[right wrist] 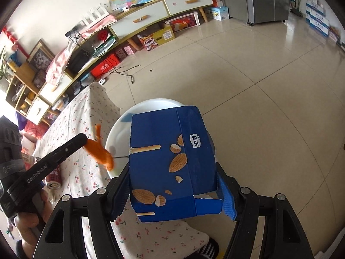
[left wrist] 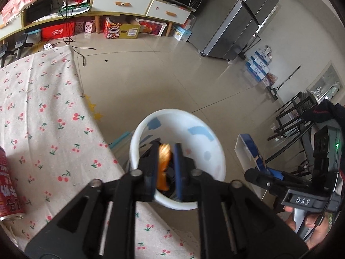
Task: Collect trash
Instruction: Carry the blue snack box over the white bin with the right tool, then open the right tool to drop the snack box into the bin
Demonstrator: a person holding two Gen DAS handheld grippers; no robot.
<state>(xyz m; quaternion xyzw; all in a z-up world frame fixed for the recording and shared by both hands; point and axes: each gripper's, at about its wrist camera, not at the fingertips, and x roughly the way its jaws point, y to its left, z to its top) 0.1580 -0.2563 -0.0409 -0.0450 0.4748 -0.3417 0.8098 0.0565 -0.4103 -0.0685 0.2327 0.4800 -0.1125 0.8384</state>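
My left gripper (left wrist: 166,149) hangs over the white bin (left wrist: 138,142) beside the table. A strip of orange peel (left wrist: 165,166) sits between its jaws, resting against the left pad, with a narrow gap to the right pad. The right wrist view shows the orange peel (right wrist: 99,151) dangling off the left gripper (right wrist: 83,139) above the bin's rim (right wrist: 151,103). My right gripper (right wrist: 172,183) is shut on a blue snack box (right wrist: 172,151) printed with almonds, held over the bin. From the left wrist view the box (left wrist: 248,149) is to the bin's right.
A table with a cherry-print cloth (left wrist: 43,108) stands left of the bin, with a red can (left wrist: 8,183) lying on it. Tiled floor stretches beyond. A TV cabinet (left wrist: 120,4) with boxes beneath lines the far wall, and a grey fridge (left wrist: 241,21) stands at the right.
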